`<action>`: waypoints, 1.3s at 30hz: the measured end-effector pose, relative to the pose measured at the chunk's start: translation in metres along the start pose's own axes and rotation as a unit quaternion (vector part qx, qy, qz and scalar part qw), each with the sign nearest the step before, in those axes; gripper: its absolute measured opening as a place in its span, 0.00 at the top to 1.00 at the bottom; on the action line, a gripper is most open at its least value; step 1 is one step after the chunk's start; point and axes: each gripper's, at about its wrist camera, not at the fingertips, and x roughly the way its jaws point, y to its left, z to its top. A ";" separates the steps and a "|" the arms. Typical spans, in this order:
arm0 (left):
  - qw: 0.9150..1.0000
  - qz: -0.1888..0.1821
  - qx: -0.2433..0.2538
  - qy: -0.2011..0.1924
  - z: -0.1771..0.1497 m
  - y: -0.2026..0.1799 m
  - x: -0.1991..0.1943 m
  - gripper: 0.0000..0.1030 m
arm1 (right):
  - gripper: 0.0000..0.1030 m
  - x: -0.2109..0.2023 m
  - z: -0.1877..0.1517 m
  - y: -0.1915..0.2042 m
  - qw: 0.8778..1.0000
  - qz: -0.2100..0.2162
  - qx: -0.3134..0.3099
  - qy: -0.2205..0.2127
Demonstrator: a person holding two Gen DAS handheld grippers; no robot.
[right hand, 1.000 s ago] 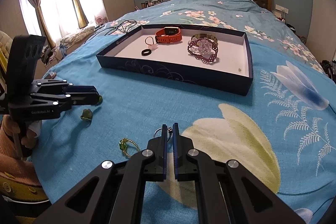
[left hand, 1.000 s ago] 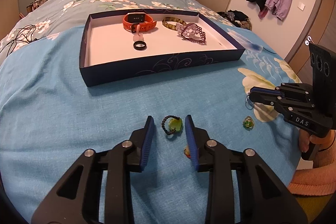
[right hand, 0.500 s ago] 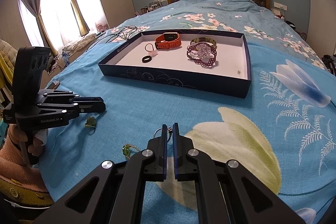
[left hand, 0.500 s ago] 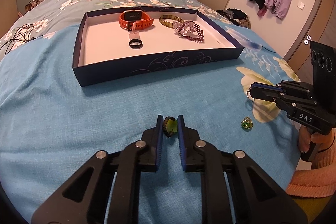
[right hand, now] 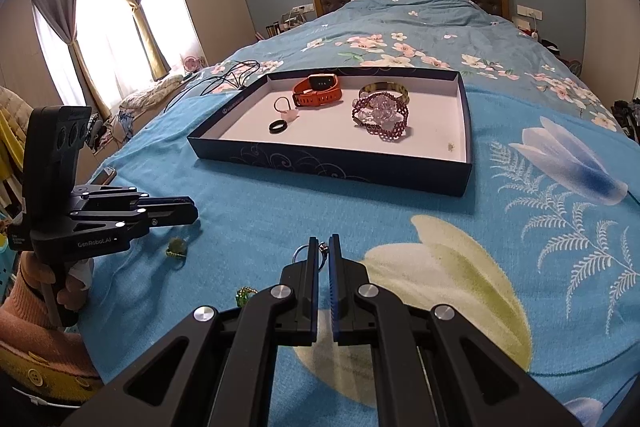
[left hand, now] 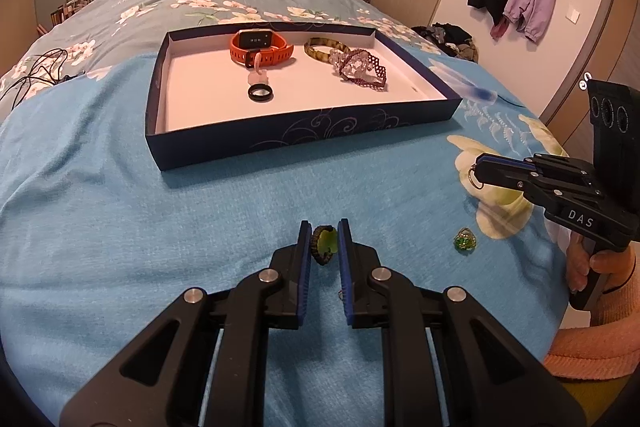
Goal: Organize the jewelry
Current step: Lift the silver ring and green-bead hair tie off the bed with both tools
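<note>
My left gripper point(left hand: 324, 241) is shut on a dark beaded bracelet with a green stone point(left hand: 325, 245) and holds it above the blue blanket. My right gripper point(right hand: 324, 251) is shut on a thin silver ring point(right hand: 301, 253), which also shows at its tip in the left wrist view point(left hand: 475, 179). A dark blue tray point(left hand: 304, 135) with a white floor lies ahead on the bed. It holds an orange watch point(left hand: 260, 47), a black ring point(left hand: 260, 93), a brown bangle point(left hand: 326, 47) and a maroon beaded bracelet point(left hand: 362, 69).
A green beaded ring point(left hand: 464, 239) lies loose on the blanket to the right of my left gripper. Another small green piece point(right hand: 177, 247) lies below the left gripper in the right wrist view. Black cables point(left hand: 36, 79) lie at the bed's left edge.
My left gripper closed on the green-stone bracelet and lifted it off the blanket. My right gripper stayed shut on the silver ring and rose slightly.
</note>
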 end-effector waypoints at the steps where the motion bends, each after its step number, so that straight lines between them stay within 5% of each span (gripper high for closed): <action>1: 1.000 -0.001 0.000 -0.002 0.001 0.000 -0.001 0.87 | 0.97 0.000 0.001 0.000 1.000 0.000 0.001 -0.002; 39: 0.999 -0.011 0.001 -0.040 0.011 -0.006 -0.026 0.87 | 0.97 -0.009 0.017 0.001 0.999 0.005 0.008 -0.038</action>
